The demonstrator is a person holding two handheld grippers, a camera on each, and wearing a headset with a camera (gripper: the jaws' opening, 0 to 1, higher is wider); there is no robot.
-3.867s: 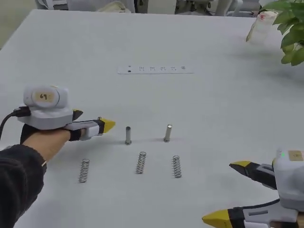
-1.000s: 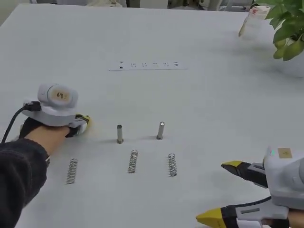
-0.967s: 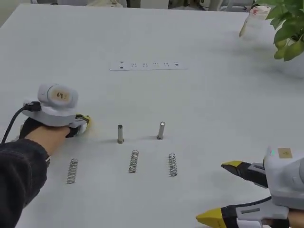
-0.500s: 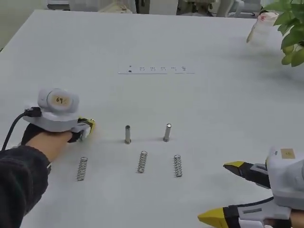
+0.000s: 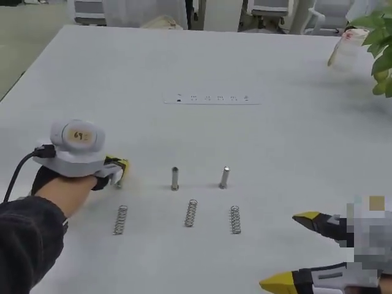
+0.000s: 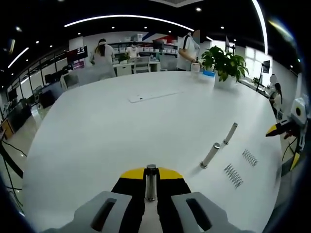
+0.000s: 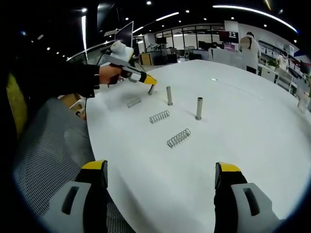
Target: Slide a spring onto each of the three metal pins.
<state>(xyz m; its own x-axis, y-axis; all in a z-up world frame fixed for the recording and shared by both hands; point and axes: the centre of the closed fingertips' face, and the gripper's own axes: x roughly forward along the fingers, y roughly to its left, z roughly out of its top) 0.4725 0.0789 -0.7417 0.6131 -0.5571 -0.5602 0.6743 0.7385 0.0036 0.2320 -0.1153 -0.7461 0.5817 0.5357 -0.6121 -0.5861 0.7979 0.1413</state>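
I am pinching the leftmost pin (image 6: 151, 188) with my left tool (image 6: 151, 174), steadying it upright on the surface (image 5: 257, 144). My right tool (image 7: 161, 167) is hanging spread and empty. Three springs (image 5: 191, 212) are lying unthreaded. Next, I judge, the right tool needs to grip the left spring (image 5: 120, 220).

Tips of the left gripper (image 5: 122, 164) hide most of the leftmost pin (image 6: 151, 180) (head view); the right gripper (image 5: 286, 250) runs off the bottom edge.

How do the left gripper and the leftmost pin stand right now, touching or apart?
Touching. The left gripper view shows the left gripper with its jaws closed against both sides of the leftmost pin, with no gap either side.
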